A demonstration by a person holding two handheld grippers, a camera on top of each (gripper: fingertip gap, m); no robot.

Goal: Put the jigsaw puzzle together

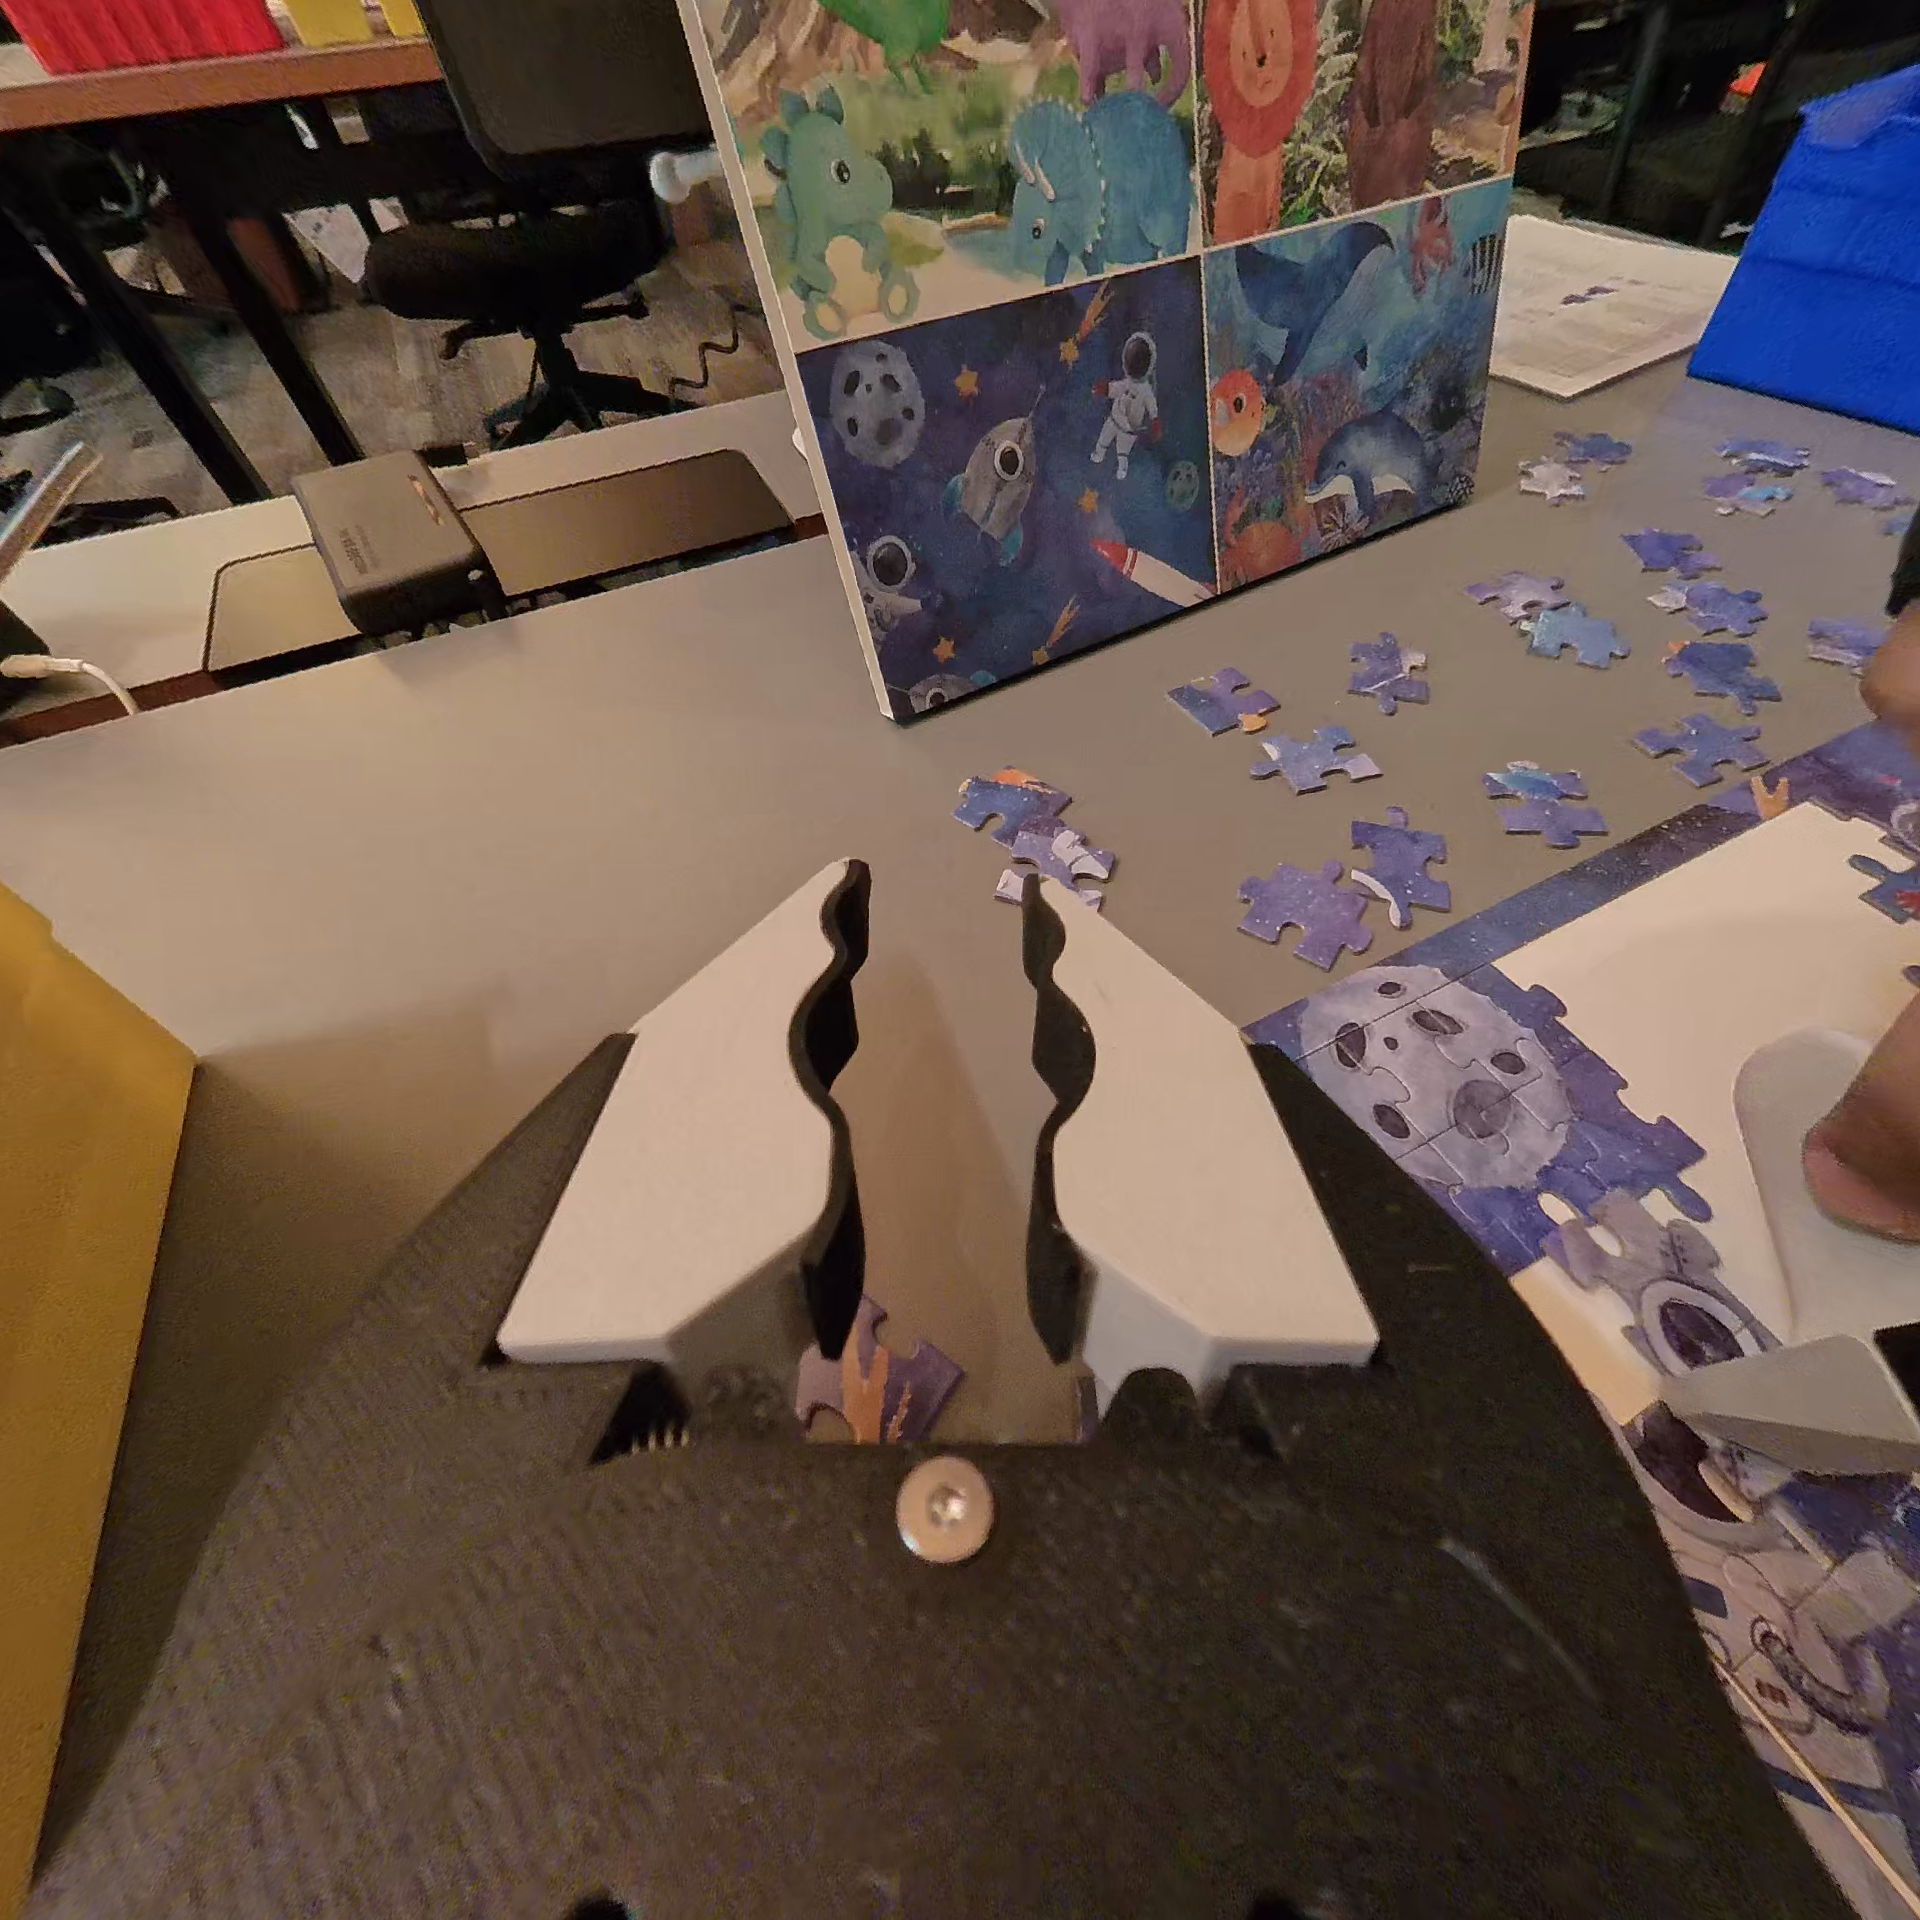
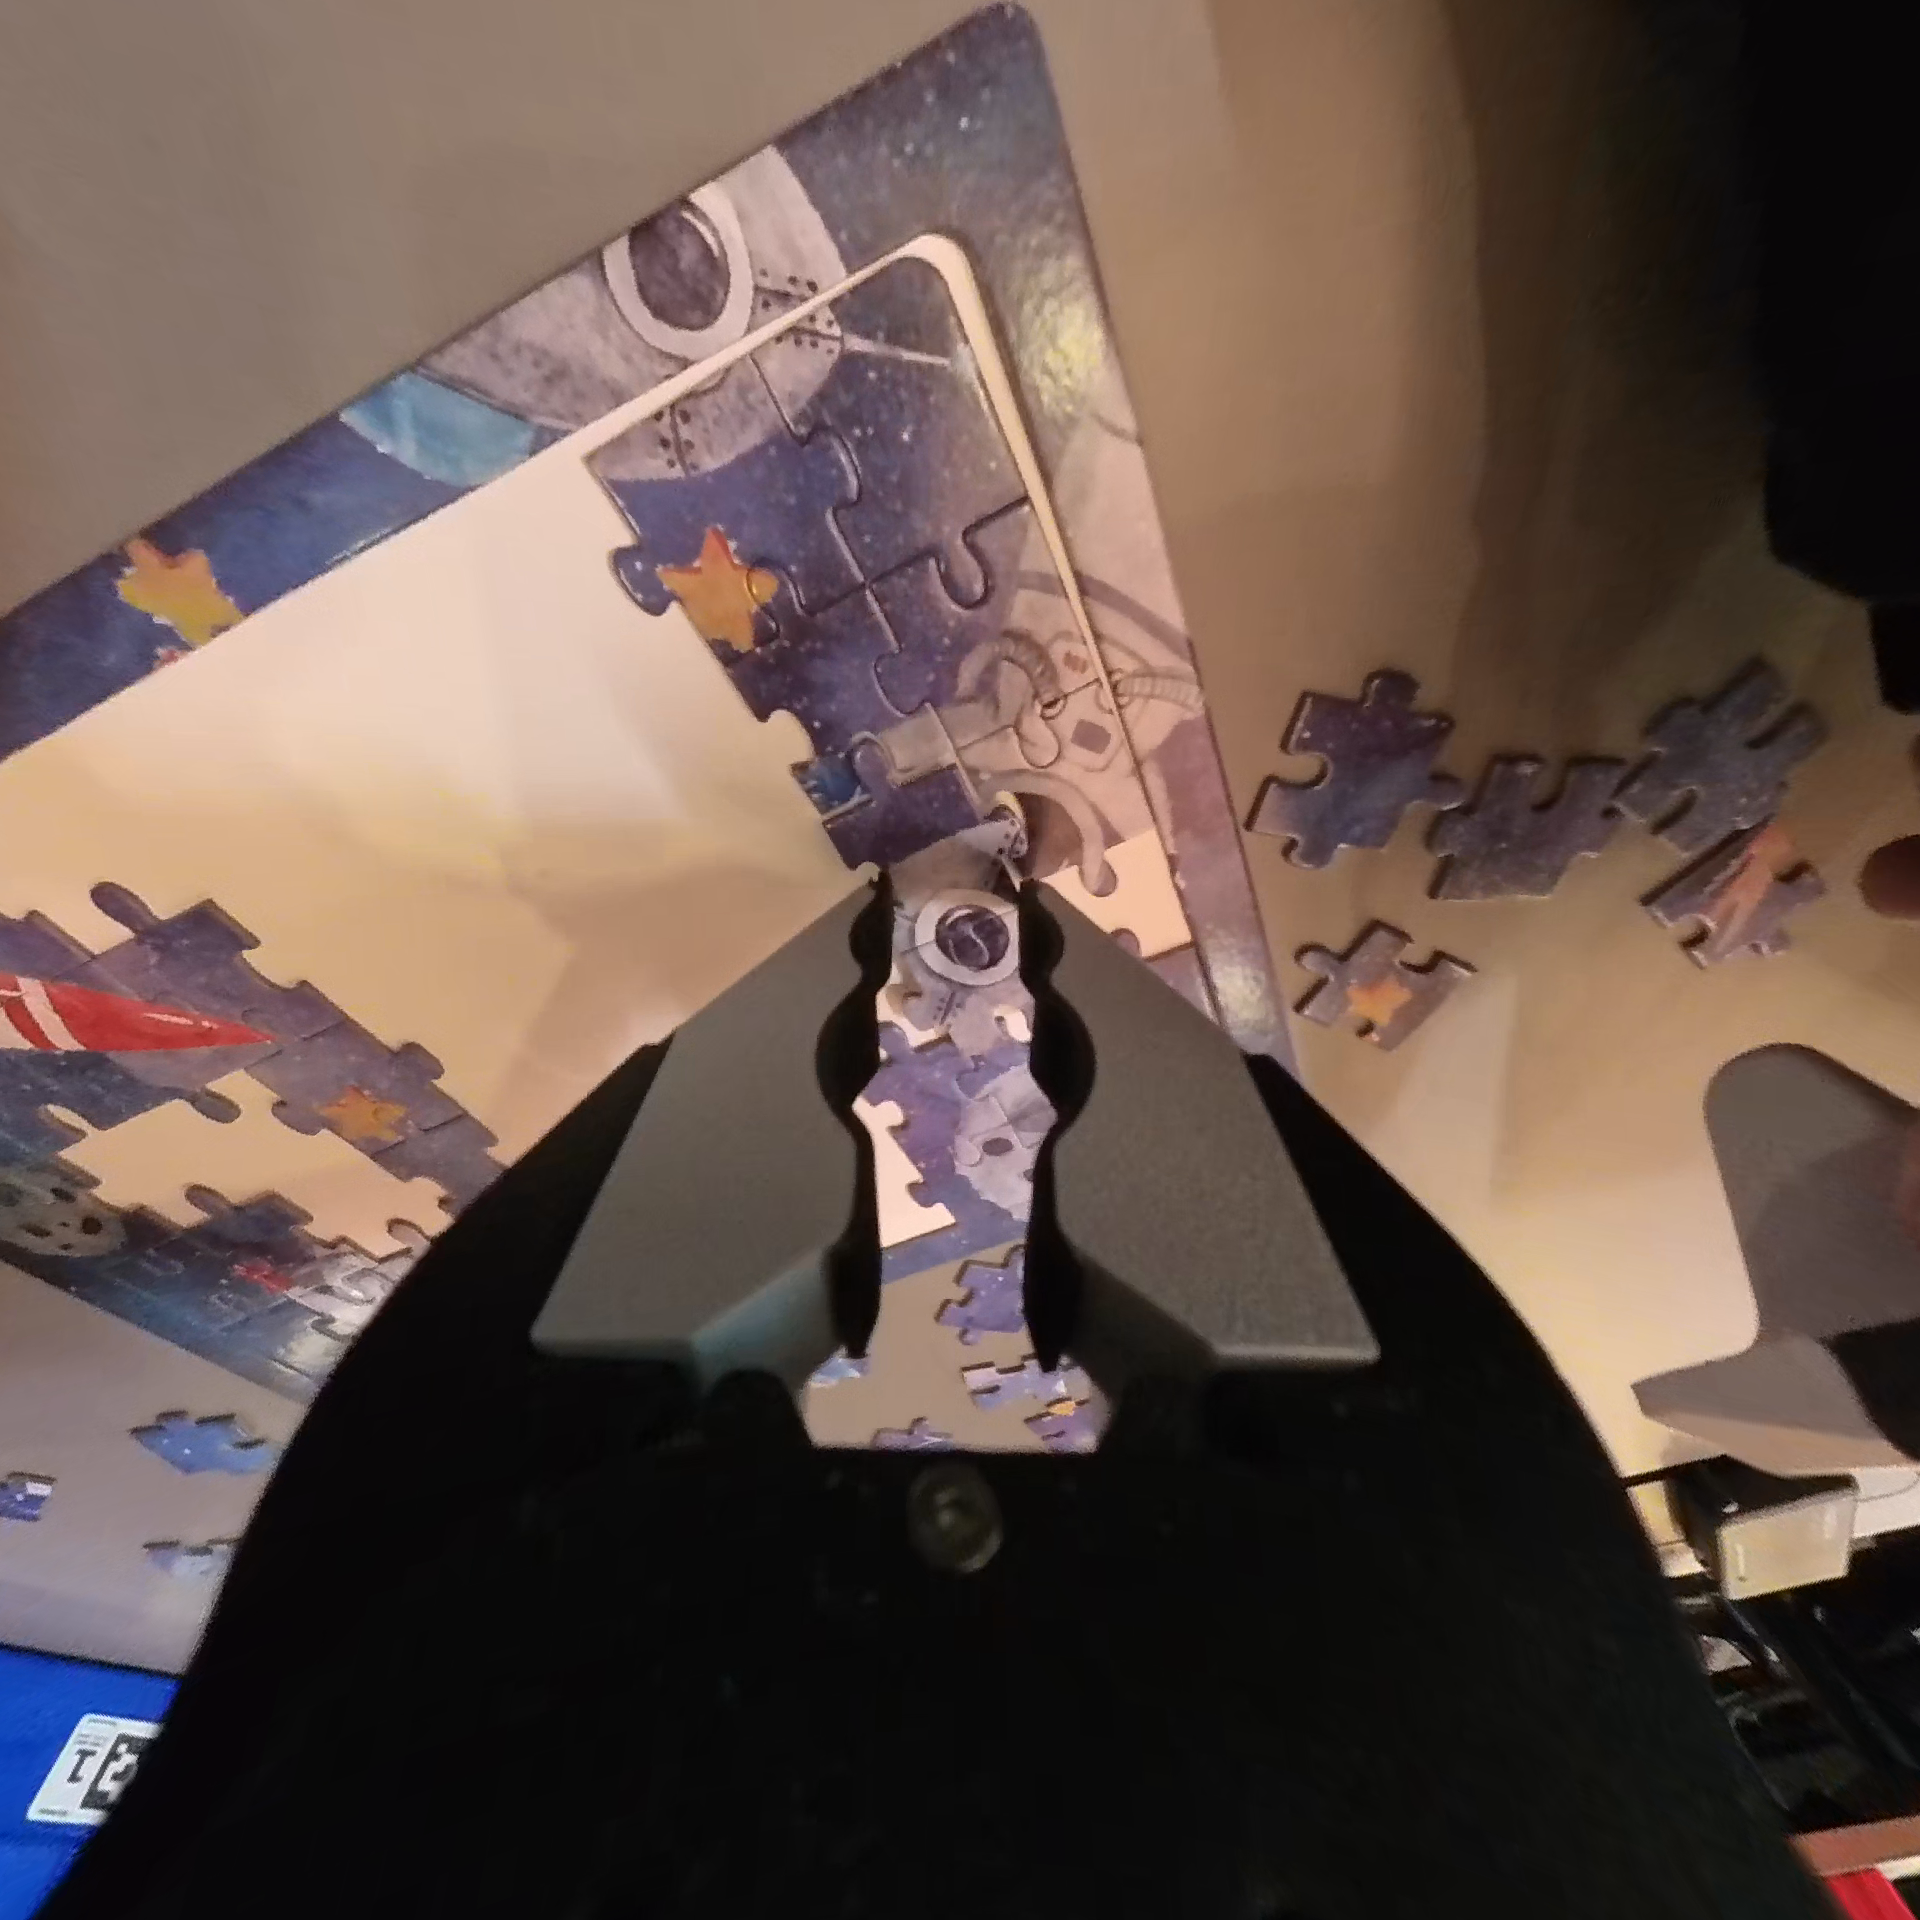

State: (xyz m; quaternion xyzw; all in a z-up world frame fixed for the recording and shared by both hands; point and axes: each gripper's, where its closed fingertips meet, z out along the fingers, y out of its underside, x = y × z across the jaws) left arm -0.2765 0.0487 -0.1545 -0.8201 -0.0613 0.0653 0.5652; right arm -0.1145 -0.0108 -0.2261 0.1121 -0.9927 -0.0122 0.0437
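My left gripper (image 1: pixel 943 878) hangs open and empty over the grey table (image 1: pixel 520 831). Loose blue-violet puzzle pieces (image 1: pixel 1039 831) lie just beyond its right fingertip, and one piece (image 1: pixel 878 1371) shows under its base. My right gripper (image 2: pixel 954 881) is low over the puzzle tray (image 2: pixel 416 727). It is shut on a lilac and white puzzle piece (image 2: pixel 966 909), held by its edges at the fingertips. The piece sits beside the joined pieces (image 2: pixel 831 582) and a bare white slot (image 2: pixel 1127 894). The right gripper, with a hand on it, also shows in the left wrist view (image 1: pixel 1808 1195).
A picture-covered puzzle box (image 1: pixel 1143 364) stands upright at the back. Several loose pieces (image 1: pixel 1538 707) are scattered right of it, and others (image 2: pixel 1507 800) lie right of the tray. A blue object (image 1: pixel 1829 260), a paper sheet (image 1: pixel 1600 301), a yellow object (image 1: pixel 62 1247) and a black device (image 1: pixel 384 540) ring the table. About 20 cm separates my left fingertips from my right.
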